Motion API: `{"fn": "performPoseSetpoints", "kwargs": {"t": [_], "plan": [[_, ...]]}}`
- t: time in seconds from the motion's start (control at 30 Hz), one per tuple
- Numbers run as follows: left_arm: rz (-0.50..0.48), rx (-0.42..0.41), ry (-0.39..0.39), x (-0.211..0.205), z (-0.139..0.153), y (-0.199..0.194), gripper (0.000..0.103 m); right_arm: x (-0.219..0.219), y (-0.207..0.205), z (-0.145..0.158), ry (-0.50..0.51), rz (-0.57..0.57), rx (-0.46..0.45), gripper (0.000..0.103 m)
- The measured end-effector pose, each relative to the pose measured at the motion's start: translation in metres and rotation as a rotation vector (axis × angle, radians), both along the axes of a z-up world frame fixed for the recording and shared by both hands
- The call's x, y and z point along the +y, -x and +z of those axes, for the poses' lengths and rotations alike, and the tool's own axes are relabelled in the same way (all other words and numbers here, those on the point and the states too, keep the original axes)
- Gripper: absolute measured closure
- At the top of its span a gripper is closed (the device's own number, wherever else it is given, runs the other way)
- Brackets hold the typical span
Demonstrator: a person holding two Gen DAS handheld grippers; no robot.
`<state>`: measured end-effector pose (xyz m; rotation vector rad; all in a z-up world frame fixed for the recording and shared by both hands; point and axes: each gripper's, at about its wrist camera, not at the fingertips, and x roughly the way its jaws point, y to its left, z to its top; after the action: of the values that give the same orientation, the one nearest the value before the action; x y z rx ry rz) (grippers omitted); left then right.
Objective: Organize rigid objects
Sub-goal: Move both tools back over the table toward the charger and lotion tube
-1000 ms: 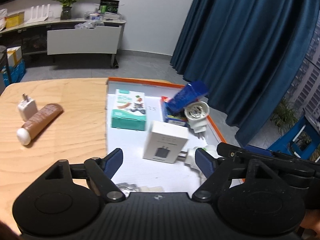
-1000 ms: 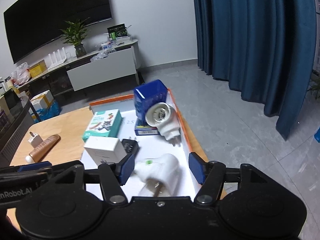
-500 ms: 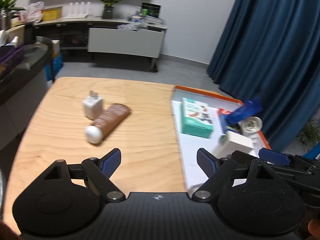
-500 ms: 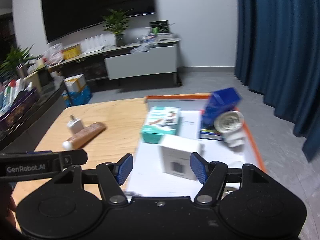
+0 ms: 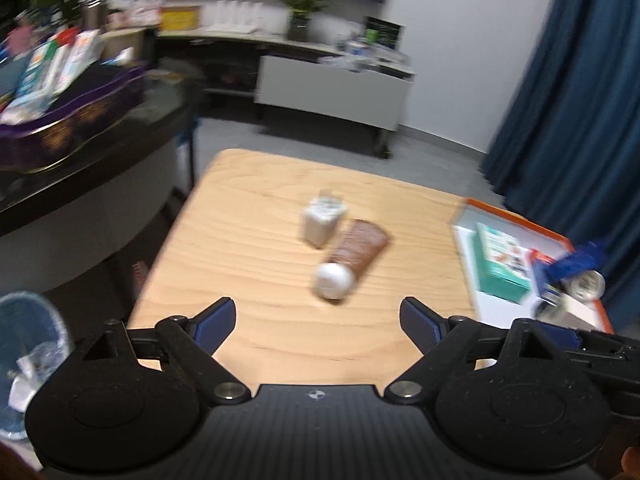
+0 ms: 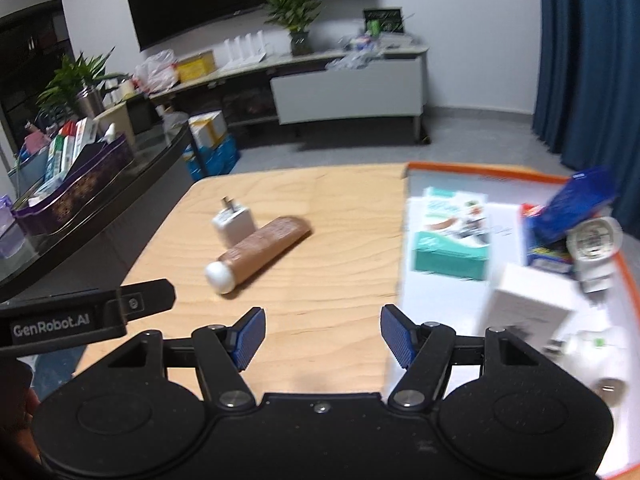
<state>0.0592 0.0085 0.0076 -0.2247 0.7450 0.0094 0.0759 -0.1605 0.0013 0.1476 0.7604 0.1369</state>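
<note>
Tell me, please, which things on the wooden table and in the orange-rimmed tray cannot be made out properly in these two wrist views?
- Left wrist view: motion blur hides the prongs of the white square charger and any print on the brown tube with a white cap.
- Right wrist view: the label on the white rectangular box is smeared.
- Right wrist view: the right gripper's body covers the near edge of the orange-rimmed tray.
- Both views: the teal box text is unreadable.

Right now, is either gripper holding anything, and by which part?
Nothing is held. The left gripper and right gripper are both open and empty above the wooden table.
</note>
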Motion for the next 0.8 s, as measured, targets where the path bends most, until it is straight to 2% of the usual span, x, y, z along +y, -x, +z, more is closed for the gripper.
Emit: {"fn": "performPoseSetpoints", "kwargs": {"t": [0.17,0.37,0.5,0.6,0.63,0.67,0.73,0.8], "plan": [[0.088,0.002,0.023,0.037,-0.001,0.0,0.012,0.026,-0.039,-0.021,-0.099,0.007,0.096,0.025],[0.122,-0.013,0.037,0.061,0.002,-0.006,0.01,0.056,-0.083,-0.037,-0.166,-0.019,0.145,0.025],[0.095,-0.039,0.036,0.062,0.003,-0.019,0.006,0.073,-0.106,-0.046,-0.12,-0.031,0.149,0.024],[0.044,-0.063,0.019,0.053,0.002,-0.032,0.003,0.078,-0.114,-0.05,-0.071,-0.032,0.107,0.024],[0.019,-0.067,0.011,0.049,0.001,-0.038,0.001,0.078,-0.116,-0.05,-0.053,-0.024,0.1,0.026],[-0.008,-0.072,-0.001,0.044,-0.002,-0.043,0.001,0.076,-0.115,-0.05,-0.035,-0.023,0.093,0.044],[-0.059,-0.079,-0.026,0.036,-0.008,-0.055,0.001,0.068,-0.112,-0.051,-0.001,-0.045,0.086,0.058],[-0.099,-0.101,-0.018,0.03,-0.014,-0.067,0.0,0.055,-0.109,-0.052,-0.004,-0.066,0.076,0.059]]}}
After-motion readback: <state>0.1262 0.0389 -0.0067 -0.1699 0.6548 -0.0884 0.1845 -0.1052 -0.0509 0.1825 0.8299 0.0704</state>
